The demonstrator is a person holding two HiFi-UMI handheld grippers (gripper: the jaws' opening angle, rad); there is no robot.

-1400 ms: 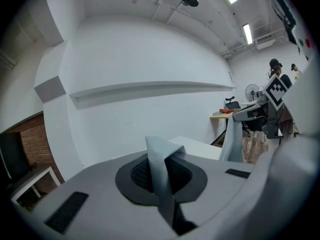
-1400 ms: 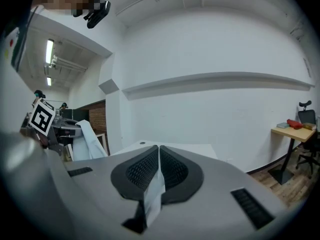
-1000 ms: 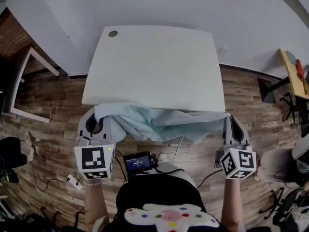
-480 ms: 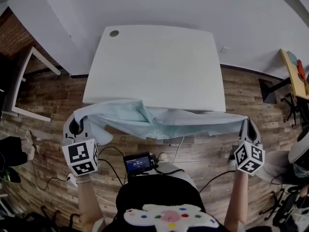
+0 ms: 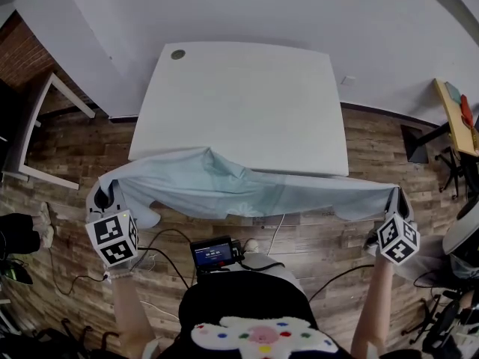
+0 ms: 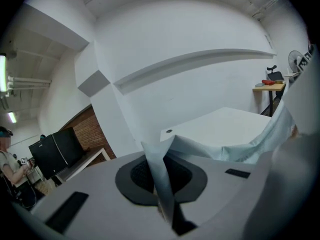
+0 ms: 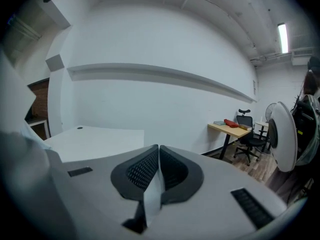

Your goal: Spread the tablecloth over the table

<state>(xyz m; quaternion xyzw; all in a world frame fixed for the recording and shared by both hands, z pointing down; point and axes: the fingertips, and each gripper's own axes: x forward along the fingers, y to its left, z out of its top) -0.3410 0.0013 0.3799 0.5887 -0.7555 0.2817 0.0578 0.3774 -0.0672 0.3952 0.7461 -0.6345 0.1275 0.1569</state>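
Observation:
A pale blue tablecloth (image 5: 224, 189) hangs stretched in a band in front of the near edge of the white table (image 5: 239, 99). My left gripper (image 5: 102, 195) is shut on its left corner, off the table's near left corner. My right gripper (image 5: 394, 194) is shut on its right corner, beyond the table's near right corner. In the left gripper view the tablecloth (image 6: 161, 176) is pinched between the dark pads and runs off toward the table (image 6: 225, 126). In the right gripper view a strip of tablecloth (image 7: 152, 194) sticks out from the shut pads.
The table stands against a white wall (image 5: 247, 13), with a round cable hole (image 5: 177, 54) at its far left corner. A white bench (image 5: 34, 126) stands at the left on the wooden floor. A yellow desk (image 5: 456, 114) and office chairs (image 7: 250, 136) are at the right. Cables and a small screen (image 5: 213, 253) lie by my feet.
Both grippers have moved apart, left one leftward and right one rightward, pulling the bunched tablecloth out into a longer, tauter band along the table's near edge.

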